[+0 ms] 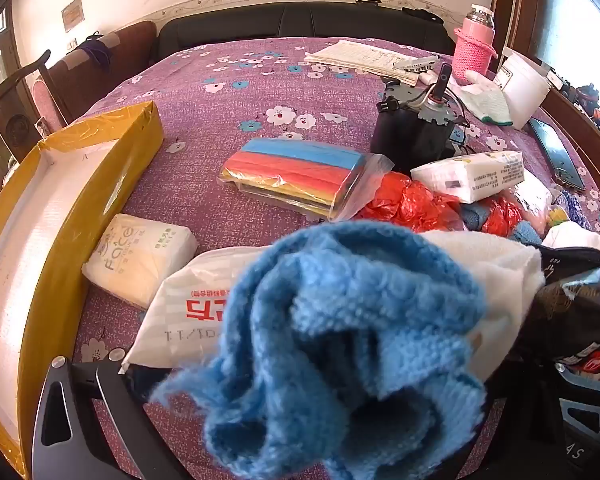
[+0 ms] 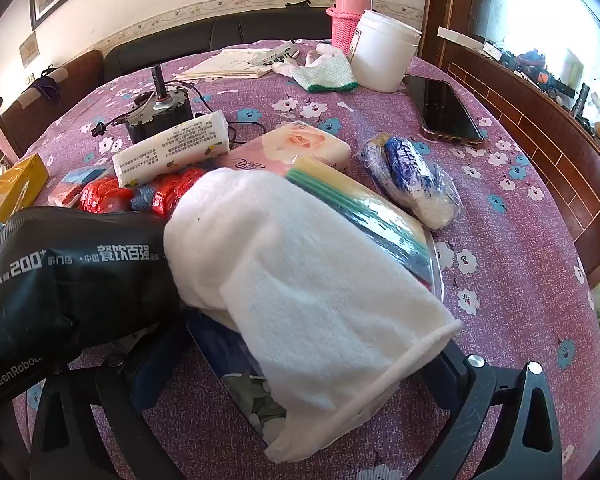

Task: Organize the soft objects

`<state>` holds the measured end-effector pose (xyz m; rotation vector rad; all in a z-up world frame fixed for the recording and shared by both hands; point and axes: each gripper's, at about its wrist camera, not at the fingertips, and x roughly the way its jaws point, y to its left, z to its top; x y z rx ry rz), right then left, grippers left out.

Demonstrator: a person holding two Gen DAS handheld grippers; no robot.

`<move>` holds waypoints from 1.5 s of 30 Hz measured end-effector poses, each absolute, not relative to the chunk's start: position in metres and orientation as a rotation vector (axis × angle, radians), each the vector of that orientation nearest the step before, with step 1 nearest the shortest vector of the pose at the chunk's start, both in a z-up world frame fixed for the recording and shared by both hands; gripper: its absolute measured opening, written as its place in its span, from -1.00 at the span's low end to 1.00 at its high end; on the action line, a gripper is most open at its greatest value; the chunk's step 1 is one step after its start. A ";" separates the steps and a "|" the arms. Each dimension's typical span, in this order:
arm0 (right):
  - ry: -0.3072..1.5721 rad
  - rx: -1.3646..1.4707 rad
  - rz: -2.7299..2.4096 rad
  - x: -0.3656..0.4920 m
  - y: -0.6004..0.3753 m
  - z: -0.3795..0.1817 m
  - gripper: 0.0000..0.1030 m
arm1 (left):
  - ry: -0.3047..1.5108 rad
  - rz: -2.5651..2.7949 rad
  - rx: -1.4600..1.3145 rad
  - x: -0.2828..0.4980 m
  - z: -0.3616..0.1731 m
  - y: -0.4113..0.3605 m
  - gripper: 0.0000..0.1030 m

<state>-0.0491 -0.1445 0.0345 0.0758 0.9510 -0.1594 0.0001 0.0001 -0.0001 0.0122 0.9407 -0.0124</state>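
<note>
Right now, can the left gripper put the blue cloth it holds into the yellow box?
Probably yes. The left gripper holds the blue cloth, and the yellow box lies open just to its left, with only the tissue pack beside it.

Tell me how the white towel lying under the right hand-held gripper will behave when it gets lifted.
The white towel will probably flop and sag: it already drapes loosely over the flat packets beneath. It looks plush and fluffy, so likely light and easy to pinch without slipping. Its hemmed edge hangs free near the right hand-held gripper, so it may trail and drag against the bagged cloths underneath.
</note>
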 end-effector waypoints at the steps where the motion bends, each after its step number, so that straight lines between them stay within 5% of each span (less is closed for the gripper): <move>1: 0.947 0.075 -0.160 -0.049 -0.144 0.035 0.99 | 0.939 -0.012 0.012 0.000 0.000 0.000 1.00; 45: 0.948 0.076 -0.159 -0.049 -0.144 0.034 0.99 | 0.943 -0.037 0.026 -0.002 0.002 0.000 1.00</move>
